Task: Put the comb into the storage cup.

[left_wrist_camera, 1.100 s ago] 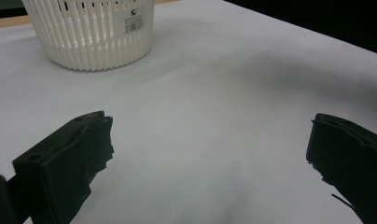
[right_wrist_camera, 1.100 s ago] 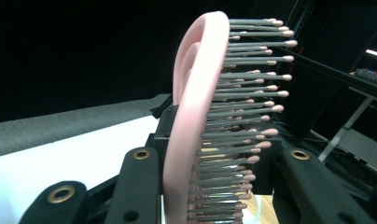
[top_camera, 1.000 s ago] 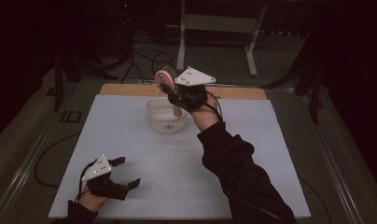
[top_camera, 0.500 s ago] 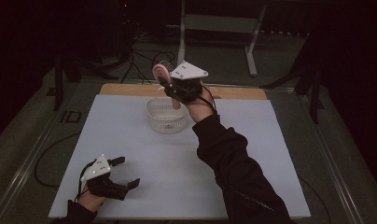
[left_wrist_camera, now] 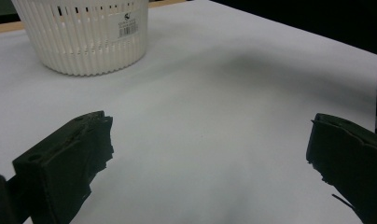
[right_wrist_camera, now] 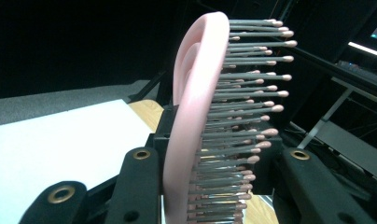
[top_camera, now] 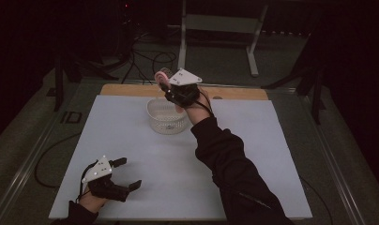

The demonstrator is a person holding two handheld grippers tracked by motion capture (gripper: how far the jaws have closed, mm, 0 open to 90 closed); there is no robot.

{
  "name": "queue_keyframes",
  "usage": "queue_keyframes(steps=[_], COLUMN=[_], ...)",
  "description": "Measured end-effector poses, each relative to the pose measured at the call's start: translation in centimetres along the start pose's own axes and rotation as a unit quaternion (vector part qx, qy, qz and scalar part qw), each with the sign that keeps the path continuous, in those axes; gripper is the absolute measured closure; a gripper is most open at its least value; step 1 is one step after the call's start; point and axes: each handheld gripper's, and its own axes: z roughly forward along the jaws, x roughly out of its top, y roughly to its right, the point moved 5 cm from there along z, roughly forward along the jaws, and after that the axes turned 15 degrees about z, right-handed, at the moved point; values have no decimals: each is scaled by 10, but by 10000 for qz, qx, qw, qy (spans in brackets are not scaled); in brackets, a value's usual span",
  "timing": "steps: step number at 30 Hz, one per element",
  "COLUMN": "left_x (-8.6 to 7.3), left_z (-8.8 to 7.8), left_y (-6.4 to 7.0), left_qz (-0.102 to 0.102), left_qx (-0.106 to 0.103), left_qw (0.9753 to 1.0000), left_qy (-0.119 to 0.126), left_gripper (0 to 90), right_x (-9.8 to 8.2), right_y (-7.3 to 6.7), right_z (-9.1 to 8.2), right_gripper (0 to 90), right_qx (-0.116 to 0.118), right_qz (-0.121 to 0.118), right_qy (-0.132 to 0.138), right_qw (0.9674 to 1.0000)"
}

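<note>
1. High view: the right gripper (top_camera: 165, 83) is seen raised above the far rim of a white slatted basket (top_camera: 167, 121), which stands on the white table sheet (top_camera: 253, 154) near its far edge.
2. A pink hairbrush (top_camera: 160, 78) is clamped in the right gripper — its head stands above the jaws, over the basket's far side, clear of the basket.
3. Right gripper view: the hairbrush (right_wrist_camera: 196, 121) is held upright between the two black jaws, the pink back turned to the left, the grey pink-tipped bristles (right_wrist_camera: 252, 84) pointing right. The jaws are closed on the lower part of the brush.
4. High view: the left gripper (top_camera: 113, 180) is seen low over the near left corner of the sheet, well apart from the basket.
5. Left gripper view: the jaws are spread wide with nothing between them — bare sheet (left_wrist_camera: 214, 116) lies ahead, and the basket (left_wrist_camera: 84, 35) stands at upper left, a barcode label on its wall.
</note>
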Motion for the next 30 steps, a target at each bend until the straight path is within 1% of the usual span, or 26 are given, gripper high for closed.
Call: queue_keyframes(steps=[3, 5, 6, 9, 13, 16, 20, 21, 23, 27, 30], left_x=[0, 0, 0, 0, 0, 1, 1, 1, 1, 1, 1], left_z=[0, 0, 0, -1, -1, -1, -1, -1, -2, -2, -2], left_y=[0, 0, 0, -1, -1, -1, -1, -1, -1, -1, -1], left_qz=[-8, -7, -2, 7, 5, 1, -2, -2, -3, -6, 3], left_qx=[-12, -12, -13, -8, 3, 3, 4, 4, 2, 4, 1], left_qw=[10000, 10000, 10000, 10000, 10000, 10000, 10000, 10000, 10000, 10000, 10000], left_qy=[16, 18, 19, 23, 33, 49, 49, 49, 53, 58, 53], left_gripper=[0, 0, 0, 0, 0, 0, 0, 0, 0, 0, 0], right_x=[-8, -14, -17, -25, -36, -43, -49, -49, -53, -58, -63], right_y=[0, 1, 0, -2, -8, -12, -18, -18, -22, -25, -29], right_z=[5, 8, 10, 14, 20, 23, 26, 26, 29, 31, 33], right_gripper=[644, 644, 644, 644, 644, 645, 644, 644, 644, 644, 644], right_qx=[3, -25, -15, -47, -86, -183, -216, -216, -197, -149, -127], right_qz=[-13, -72, -57, -180, -411, -716, -914, -914, -987, -980, -1038], right_qy=[-38, -91, -107, -174, -245, -289, -332, -332, -348, -370, -438], right_qw=[10000, 9999, 9999, 9997, 9988, 9968, 9950, 9950, 9943, 9944, 9936])
